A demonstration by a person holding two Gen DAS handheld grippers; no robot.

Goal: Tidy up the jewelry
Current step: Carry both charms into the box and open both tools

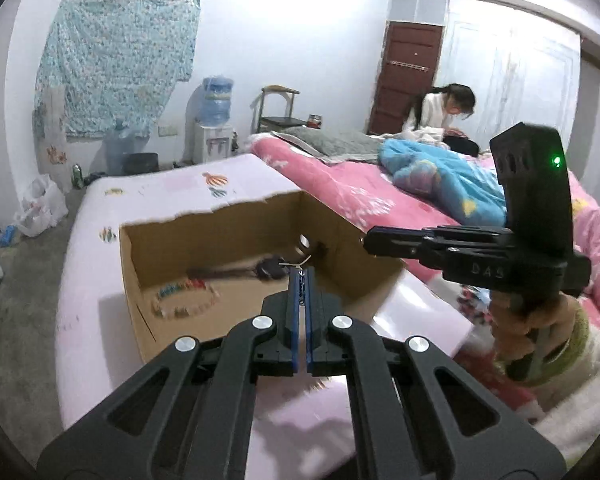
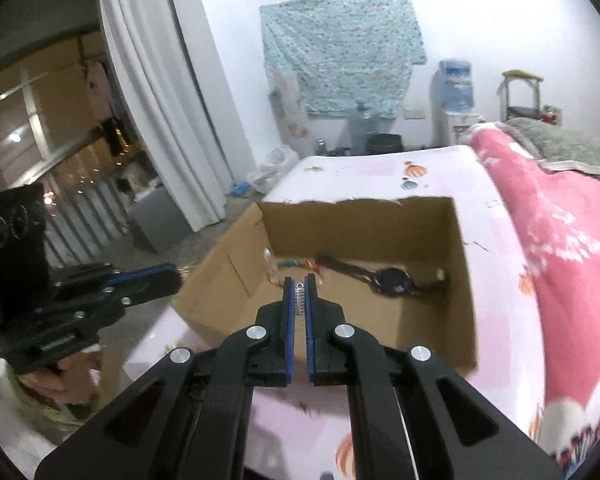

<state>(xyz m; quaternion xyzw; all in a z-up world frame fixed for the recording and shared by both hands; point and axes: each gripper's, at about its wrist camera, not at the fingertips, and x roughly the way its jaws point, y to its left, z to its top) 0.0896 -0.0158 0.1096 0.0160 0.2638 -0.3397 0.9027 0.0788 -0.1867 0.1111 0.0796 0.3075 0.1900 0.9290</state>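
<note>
Both tools are hanging above the open cardboard box (image 2: 364,280), the left tool (image 1: 303,276) clenched on a thin chain (image 1: 301,292) and the right tool (image 2: 299,284) clenched on a small silver chain (image 2: 299,300), with a watch (image 2: 388,280) and a bead bracelet (image 1: 184,298) lying in the box just ahead of them.

One cardboard box (image 2: 380,312), one watch (image 2: 388,280), one bead bracelet (image 1: 184,300).

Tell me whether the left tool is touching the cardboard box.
Apart. The right wrist view shows the left tool held in the air beside the cardboard box, with floor visible between its tip and the box's outer wall.
</note>
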